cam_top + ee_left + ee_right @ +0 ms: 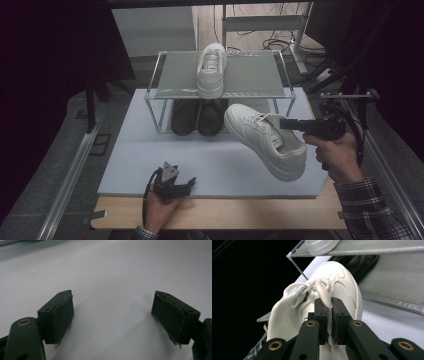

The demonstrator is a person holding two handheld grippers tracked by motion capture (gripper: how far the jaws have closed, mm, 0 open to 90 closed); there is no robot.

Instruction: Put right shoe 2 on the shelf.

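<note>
While it hangs tilted above the pale mat [210,165], toe towards the rack [260,75] and heel towards the person, the white shoe [265,140] is held at its tongue by the right gripper [292,125]. In the right gripper view the jaws are pressed nearly together on the tongue's white fabric, with the laces [312,287] bunched just ahead of them. Just behind the raised shoe, a pair of dark shoes [197,116] stands on the mat under the rack's shelf, and a second white shoe [211,70] sits on top of that shelf, toe pointing away. Near the mat's front edge, well apart from the shoes, the left gripper [186,183] rests low on the counter [225,212]; its jaws stand wide apart with nothing between them, bare mat showing between the pads [62,317].
</note>
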